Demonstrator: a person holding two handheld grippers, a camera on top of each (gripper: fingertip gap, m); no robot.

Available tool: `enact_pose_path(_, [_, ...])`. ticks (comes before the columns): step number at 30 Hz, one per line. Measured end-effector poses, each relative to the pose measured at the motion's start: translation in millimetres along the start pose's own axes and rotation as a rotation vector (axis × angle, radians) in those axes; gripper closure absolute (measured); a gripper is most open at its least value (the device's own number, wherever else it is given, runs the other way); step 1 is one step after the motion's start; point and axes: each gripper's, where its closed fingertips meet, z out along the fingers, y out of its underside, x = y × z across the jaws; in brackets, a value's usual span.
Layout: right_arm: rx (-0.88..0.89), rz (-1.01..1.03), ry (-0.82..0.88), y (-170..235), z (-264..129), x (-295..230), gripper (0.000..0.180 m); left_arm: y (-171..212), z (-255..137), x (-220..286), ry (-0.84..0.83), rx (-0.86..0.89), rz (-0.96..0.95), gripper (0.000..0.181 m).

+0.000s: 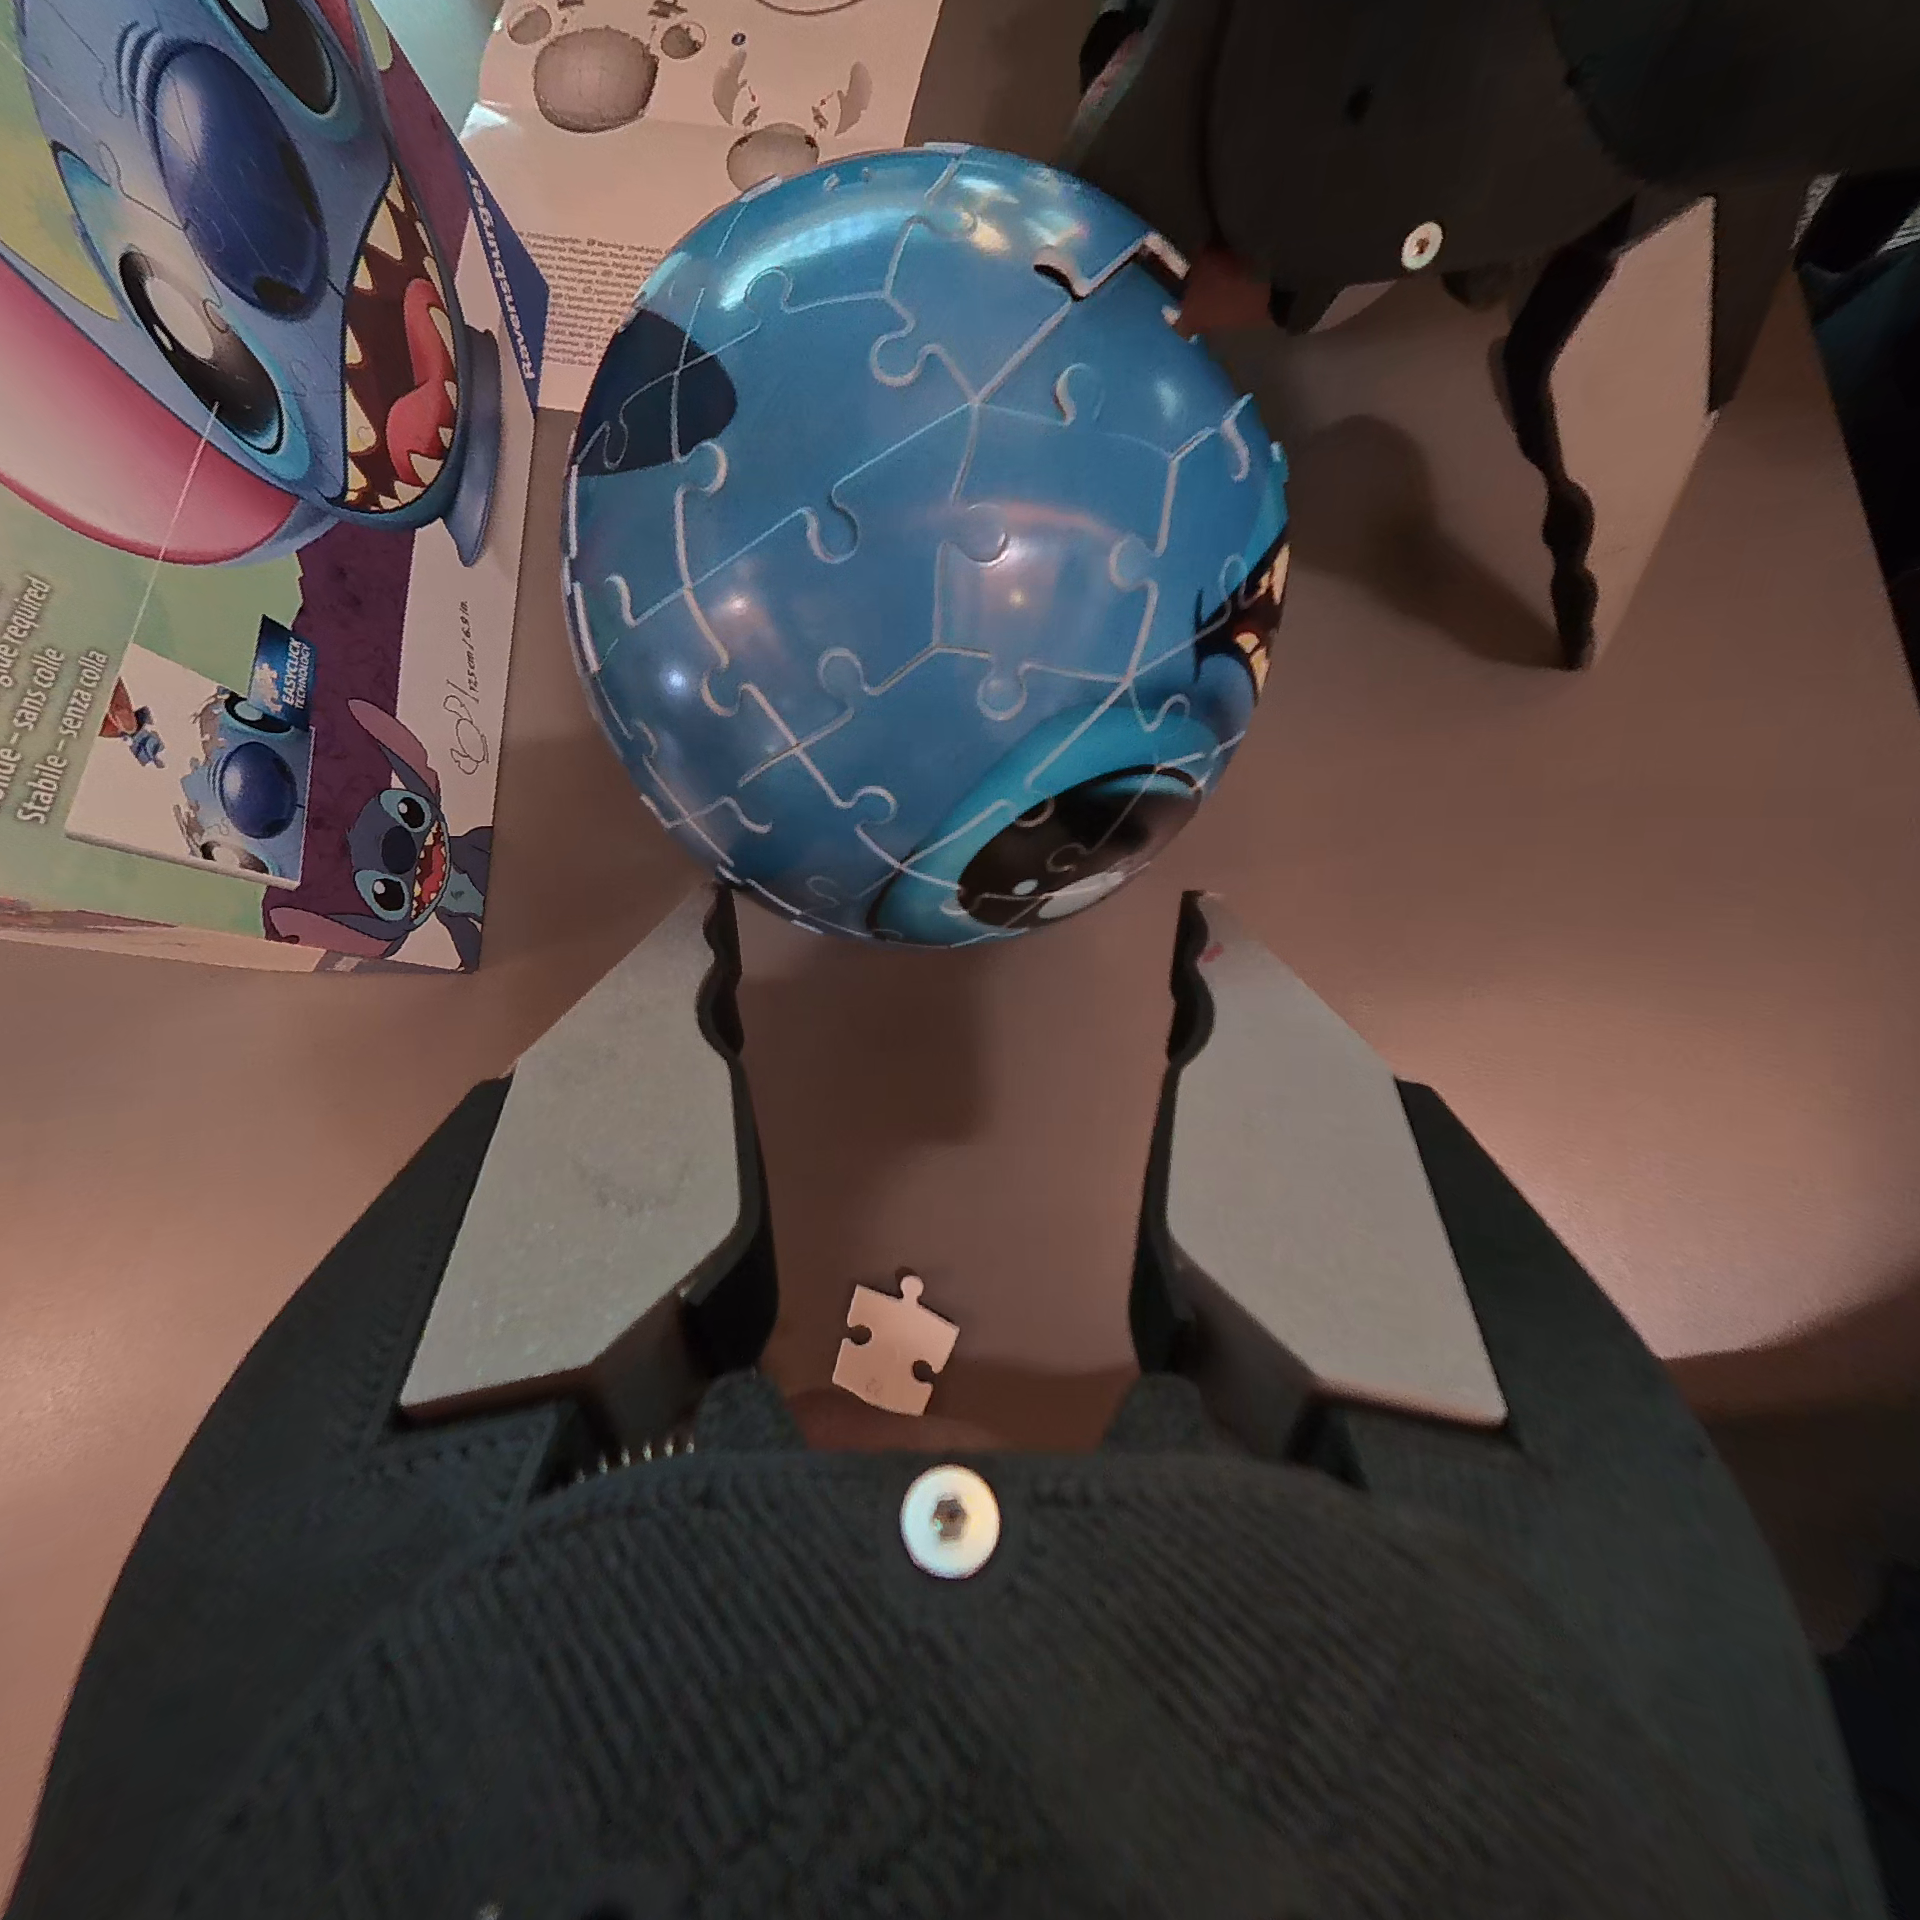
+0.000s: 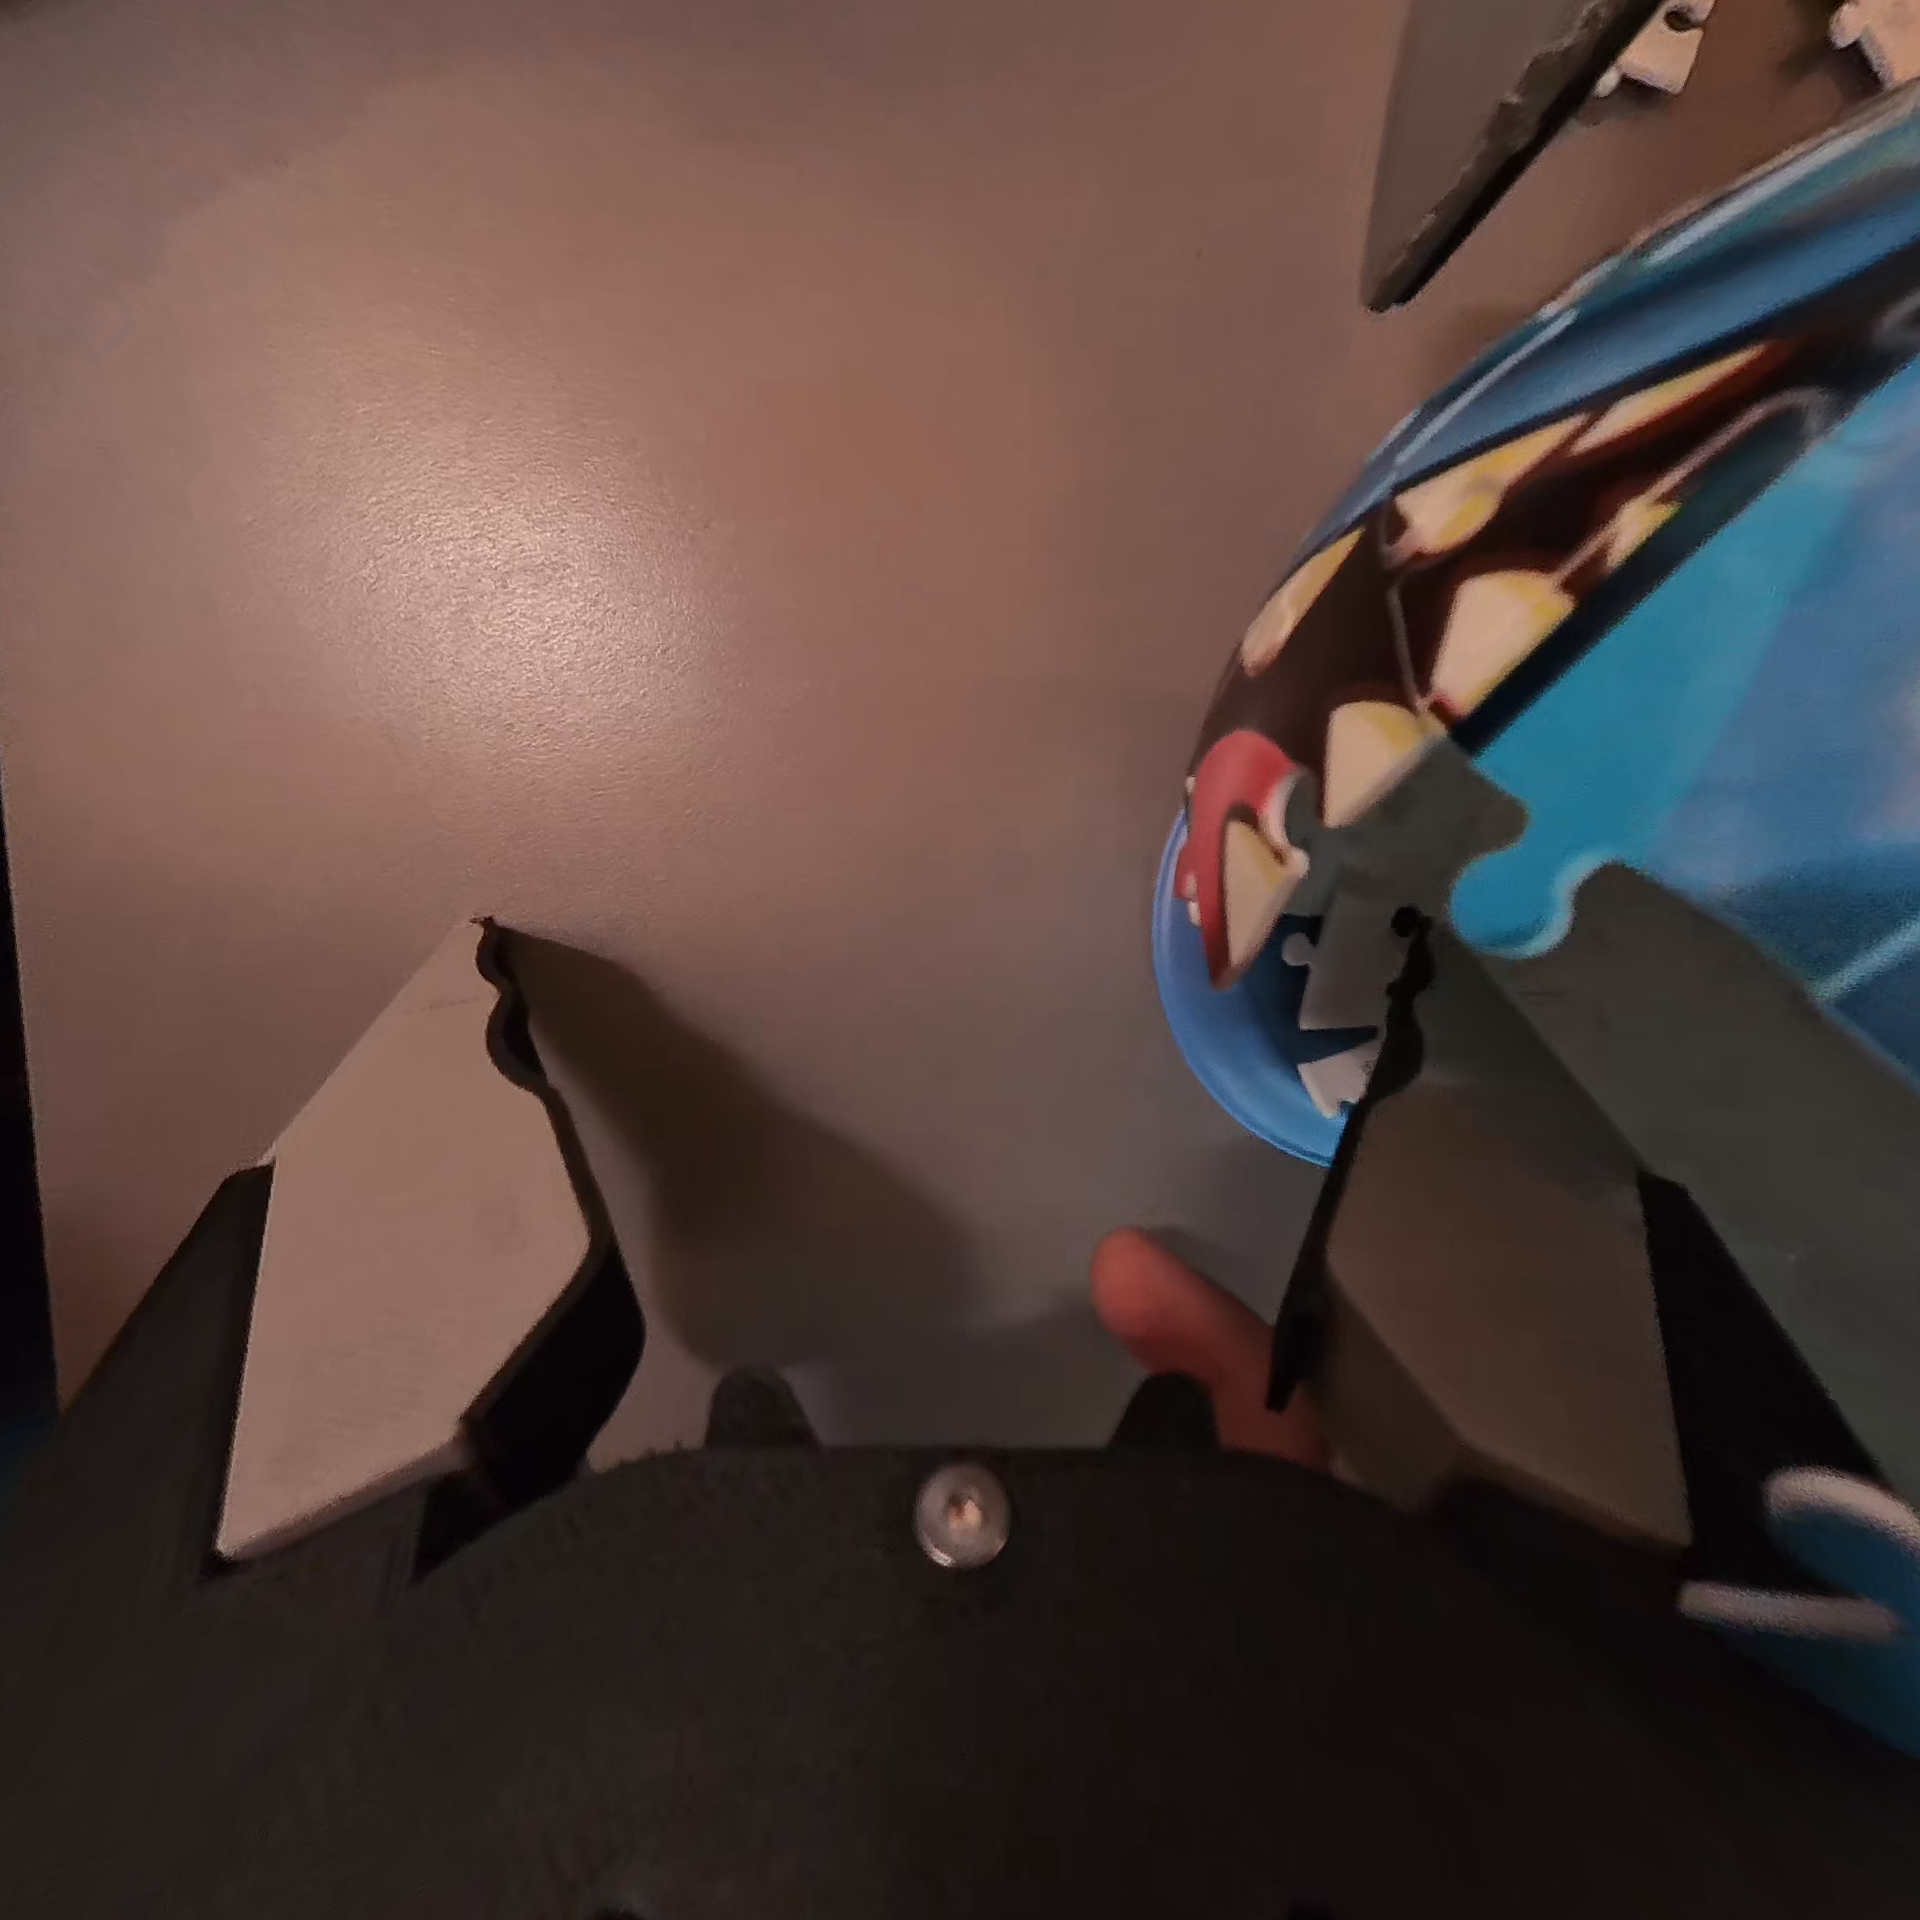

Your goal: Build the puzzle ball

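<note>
The blue puzzle ball [image 1: 925, 540] rests on the brown table, mostly assembled, with an open gap [image 1: 1117, 260] at its upper right. My left gripper [image 1: 954, 914] is open and empty just in front of the ball. A loose white piece [image 1: 896, 1345] lies face down between its fingers near the base. My right gripper [image 2: 943, 925] is open wide. Its right finger [image 2: 1507, 1091] lies against the ball [image 2: 1662, 675] at the gap's edge, beside a white-backed piece [image 2: 1335, 1008]. A person's fingertip [image 2: 1164, 1320] shows beside that finger.
The puzzle's picture box [image 1: 260, 468] lies flat to the left of the ball. A printed instruction sheet [image 1: 707, 104] lies behind the ball. The right gripper's black housing [image 1: 1403, 135] is at the upper right. Loose pieces [image 2: 1652, 42] lie at the far edge.
</note>
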Motion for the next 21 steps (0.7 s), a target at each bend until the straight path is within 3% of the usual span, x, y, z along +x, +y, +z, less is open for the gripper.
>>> enact_pose_path(21, [-0.037, -0.085, -0.038, 6.6, -4.9, -11.9, 0.024, -0.3, -1.1, 0.4, -0.002, 0.000, 0.003, 0.099])
